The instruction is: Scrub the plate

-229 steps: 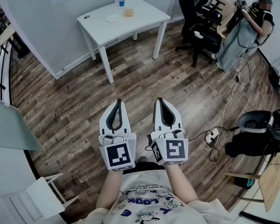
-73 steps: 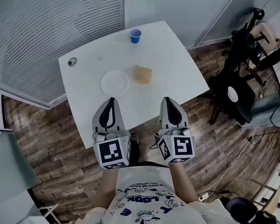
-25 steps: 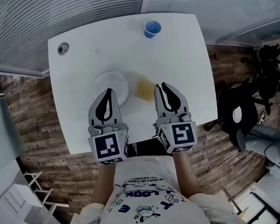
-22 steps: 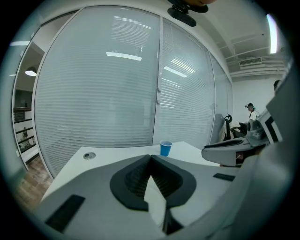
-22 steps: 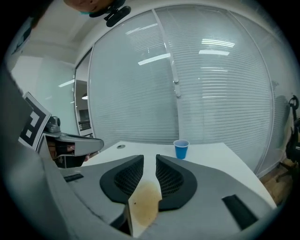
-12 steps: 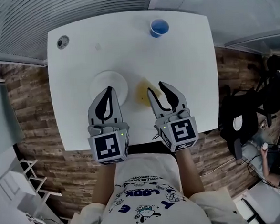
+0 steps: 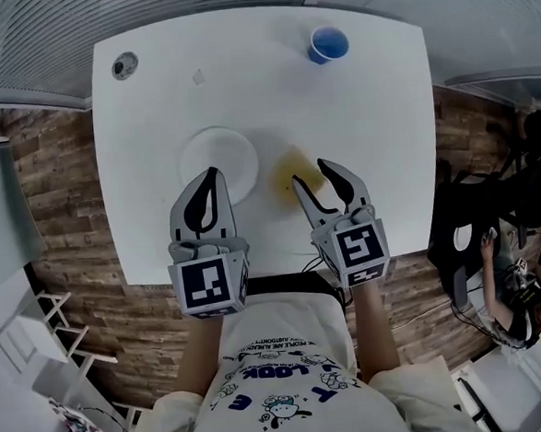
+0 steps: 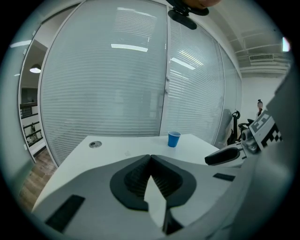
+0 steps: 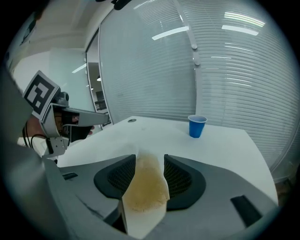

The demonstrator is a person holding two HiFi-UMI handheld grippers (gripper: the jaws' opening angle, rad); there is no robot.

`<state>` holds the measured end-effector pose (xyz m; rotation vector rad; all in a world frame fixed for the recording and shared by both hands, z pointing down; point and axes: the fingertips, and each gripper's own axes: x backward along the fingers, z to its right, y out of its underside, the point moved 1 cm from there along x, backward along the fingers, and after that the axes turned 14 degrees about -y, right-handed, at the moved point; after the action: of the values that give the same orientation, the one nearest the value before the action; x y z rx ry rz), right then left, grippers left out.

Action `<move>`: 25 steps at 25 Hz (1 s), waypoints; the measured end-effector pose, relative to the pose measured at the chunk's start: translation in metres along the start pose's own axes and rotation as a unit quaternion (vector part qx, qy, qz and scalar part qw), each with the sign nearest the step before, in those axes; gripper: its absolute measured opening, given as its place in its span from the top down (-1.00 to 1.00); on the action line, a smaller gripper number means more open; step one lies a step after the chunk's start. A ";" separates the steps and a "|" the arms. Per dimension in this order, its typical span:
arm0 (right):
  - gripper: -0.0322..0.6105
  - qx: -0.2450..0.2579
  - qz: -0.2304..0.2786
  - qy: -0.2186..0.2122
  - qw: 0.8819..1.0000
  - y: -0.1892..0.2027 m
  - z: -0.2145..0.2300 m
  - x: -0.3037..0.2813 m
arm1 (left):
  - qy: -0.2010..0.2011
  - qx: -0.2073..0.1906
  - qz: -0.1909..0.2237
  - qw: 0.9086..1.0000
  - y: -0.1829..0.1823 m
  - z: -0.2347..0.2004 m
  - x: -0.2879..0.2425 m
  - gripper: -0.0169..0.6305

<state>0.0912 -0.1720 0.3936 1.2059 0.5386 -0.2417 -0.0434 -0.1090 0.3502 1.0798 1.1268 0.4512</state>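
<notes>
A round white plate (image 7: pixel 213 157) lies on the white table (image 7: pixel 367 139), with a yellowish sponge (image 7: pixel 287 168) just to its right. My left gripper (image 7: pixel 214 174) is shut, nothing in it, and its tips hang over the plate's near edge. My right gripper (image 7: pixel 312 173) is open; its jaws have just been opening. In the right gripper view the sponge (image 9: pixel 144 187) shows in the gap of the right gripper (image 9: pixel 150 157), with the pads apart from it. In the left gripper view the left gripper (image 8: pixel 150 158) shows its tips closed together; the plate is hidden.
A blue cup (image 7: pixel 329 43) stands at the table's far right, also the blue cup (image 9: pixel 197 125) ahead. A round grommet (image 7: pixel 125 64) sits at the far left corner. Frosted glass walls stand behind the table. A dark office chair (image 7: pixel 491 204) is at the right.
The person walked up to the table. In the last second both grippers sank toward it, and the right jaws spread wide over the sponge. The left jaws stayed closed.
</notes>
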 end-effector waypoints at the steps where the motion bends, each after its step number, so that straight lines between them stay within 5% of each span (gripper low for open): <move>1: 0.29 0.005 -0.013 -0.003 1.000 0.003 0.000 -0.001 | 0.000 0.003 -0.002 1.000 0.000 -0.002 -0.001 0.87; 17: 0.37 0.011 -0.045 0.022 0.999 0.026 -0.009 -0.021 | 0.001 0.012 -0.034 0.999 0.031 -0.040 -0.009 0.87; 25: 0.55 0.019 -0.063 0.034 0.997 0.029 -0.014 -0.025 | 0.003 0.061 -0.047 0.997 0.043 -0.061 -0.008 0.87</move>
<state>0.0791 -0.1518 0.4269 1.2216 0.6731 -0.3201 -0.0911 -0.0672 0.3899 1.1263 1.2181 0.3147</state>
